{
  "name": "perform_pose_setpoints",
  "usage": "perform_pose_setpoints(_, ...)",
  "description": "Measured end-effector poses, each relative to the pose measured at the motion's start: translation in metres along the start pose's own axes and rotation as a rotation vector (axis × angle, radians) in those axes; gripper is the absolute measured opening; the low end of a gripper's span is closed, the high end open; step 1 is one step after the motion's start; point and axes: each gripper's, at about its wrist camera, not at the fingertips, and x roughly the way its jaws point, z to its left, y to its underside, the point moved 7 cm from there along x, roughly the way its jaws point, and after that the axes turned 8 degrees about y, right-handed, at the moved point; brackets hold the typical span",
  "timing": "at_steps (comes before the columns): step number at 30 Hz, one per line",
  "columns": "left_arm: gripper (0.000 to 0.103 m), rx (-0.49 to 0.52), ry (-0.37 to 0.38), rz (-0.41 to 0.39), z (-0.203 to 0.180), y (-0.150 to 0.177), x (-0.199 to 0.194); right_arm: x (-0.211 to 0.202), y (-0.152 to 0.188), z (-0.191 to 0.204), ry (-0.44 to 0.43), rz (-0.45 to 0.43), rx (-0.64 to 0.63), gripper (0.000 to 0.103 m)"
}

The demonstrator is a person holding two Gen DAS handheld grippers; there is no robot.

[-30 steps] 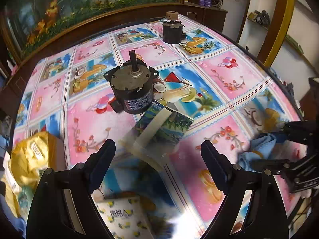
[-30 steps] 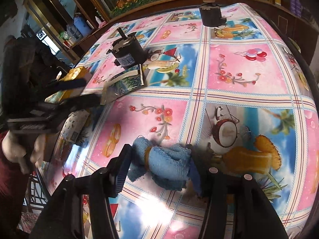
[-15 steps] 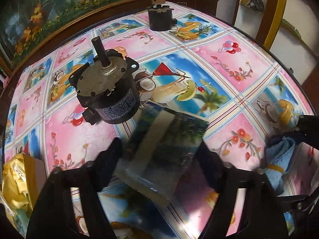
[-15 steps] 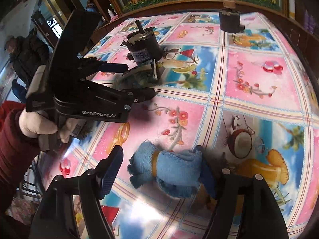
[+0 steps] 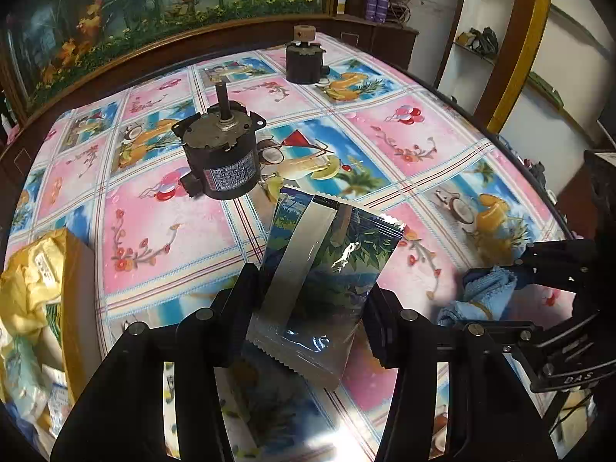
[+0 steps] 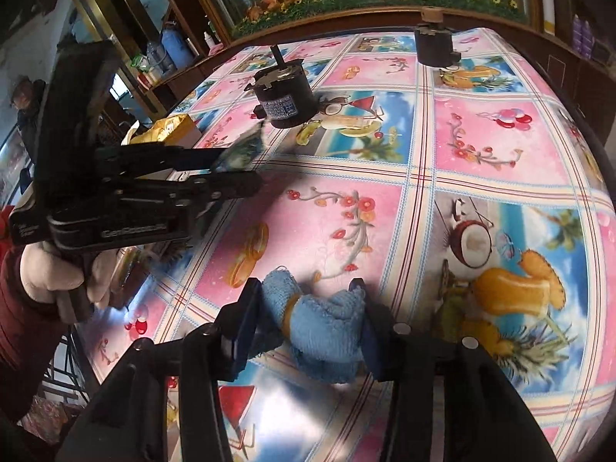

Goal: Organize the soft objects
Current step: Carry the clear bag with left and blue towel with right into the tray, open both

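My left gripper [image 5: 310, 304] has its jaws just closed in on the foil snack packet [image 5: 323, 269]; both pads press its sides, and the packet's far end is tilted up off the tabletop [image 5: 173, 238], just in front of the nearer black motor [image 5: 219, 161]. My right gripper [image 6: 308, 319] has also been narrowing its jaws, and they now pinch the rolled blue cloth [image 6: 327, 323], which sits low against the tabletop on the pink flower square. A second motor [image 5: 304, 57] stands near the far edge. A yellow bag [image 5: 34, 281] lies in a box at the left edge. A gloved hand [image 6: 57, 277] carries the left gripper.
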Motion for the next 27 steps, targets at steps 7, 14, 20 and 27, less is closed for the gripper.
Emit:
perform_pose_setpoints(7, 0.051, -0.08, 0.05, -0.133, -0.013, 0.019, -0.071, -0.028, -0.002, 0.023, -0.008, -0.069, -0.034, 0.046)
perform_pose_setpoints(14, 0.051, -0.207, 0.027, -0.259, 0.009, 0.064, -0.151, -0.045, -0.001, 0.074, -0.063, -0.102, -0.107, 0.046)
perform_pose_setpoints(20, 0.051, -0.372, -0.075, -0.327, 0.065, 0.114, -0.204, -0.051, -0.003, 0.134, -0.126, -0.115, -0.181, 0.046)
perform_pose_setpoints(27, 0.051, -0.54, -0.17, -0.336, 0.119, 0.167, -0.216, -0.037, -0.008, 0.206, -0.225, -0.099, -0.245, 0.047)
